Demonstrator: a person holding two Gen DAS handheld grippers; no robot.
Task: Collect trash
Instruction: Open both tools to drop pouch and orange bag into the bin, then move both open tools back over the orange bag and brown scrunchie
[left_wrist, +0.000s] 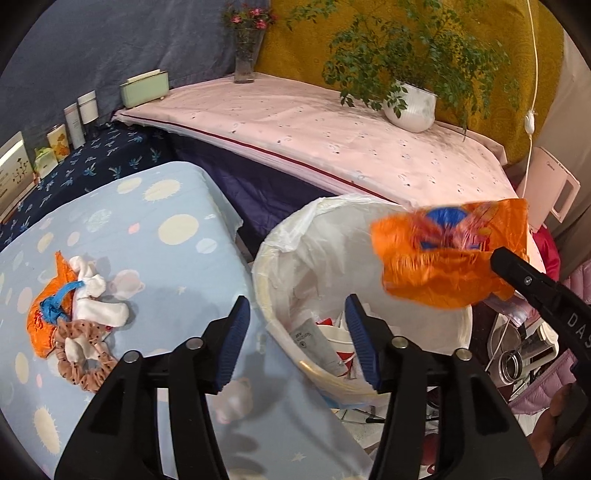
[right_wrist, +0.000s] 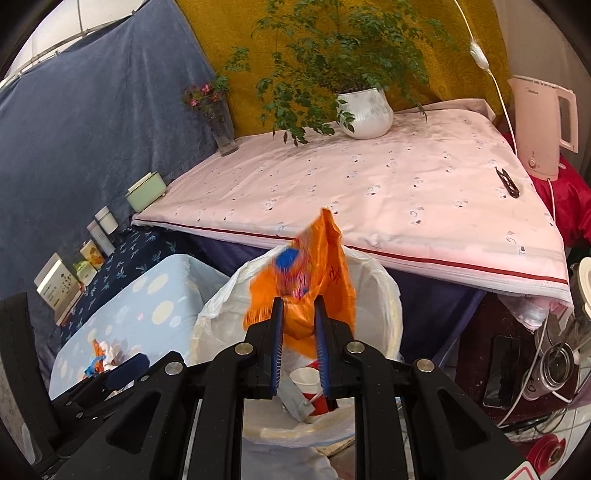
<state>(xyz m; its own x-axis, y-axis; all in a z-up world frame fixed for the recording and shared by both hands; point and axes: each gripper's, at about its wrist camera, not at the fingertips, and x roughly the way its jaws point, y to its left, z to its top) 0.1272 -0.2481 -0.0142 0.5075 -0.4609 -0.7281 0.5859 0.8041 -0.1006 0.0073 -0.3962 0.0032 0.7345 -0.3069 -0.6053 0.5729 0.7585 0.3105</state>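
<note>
Black jaws with blue pads fill the bottom of both wrist views. The left gripper (left_wrist: 301, 341) is seen with its jaws standing well apart, and nothing is held between them; one pad is over the edge of the light blue spotted cloth (left_wrist: 147, 229) and the other is over the mouth of the trash bin (left_wrist: 280, 258). The bin is white, lined with a thin white bag, and it stands just beside the cloth-covered surface. Inside it a paper cup (right_wrist: 304, 378) and some other wrappers can be seen.

The right gripper (right_wrist: 298, 343) is only a little open. An orange plastic wrapper (right_wrist: 317, 273) with a blue mark is found between its pads, above the bin opening. The wrapper is blurred in both views, and it cannot be told for sure whether the pads press on it or it is already loose.

On the spotted cloth, well apart from the bin, more items are left in a small heap: another orange wrapper (left_wrist: 42, 325), white crumpled tissue (left_wrist: 99, 299) and a brown dotted scrunchie (left_wrist: 85, 362), all touching each other.

Behind the bin a pink cloth-covered table (right_wrist: 369, 192) is seen, with a potted plant (right_wrist: 364, 110) and a glass vase (right_wrist: 223, 133) with flowers on it. A white kettle (right_wrist: 541, 125) stands at its right end.
</note>
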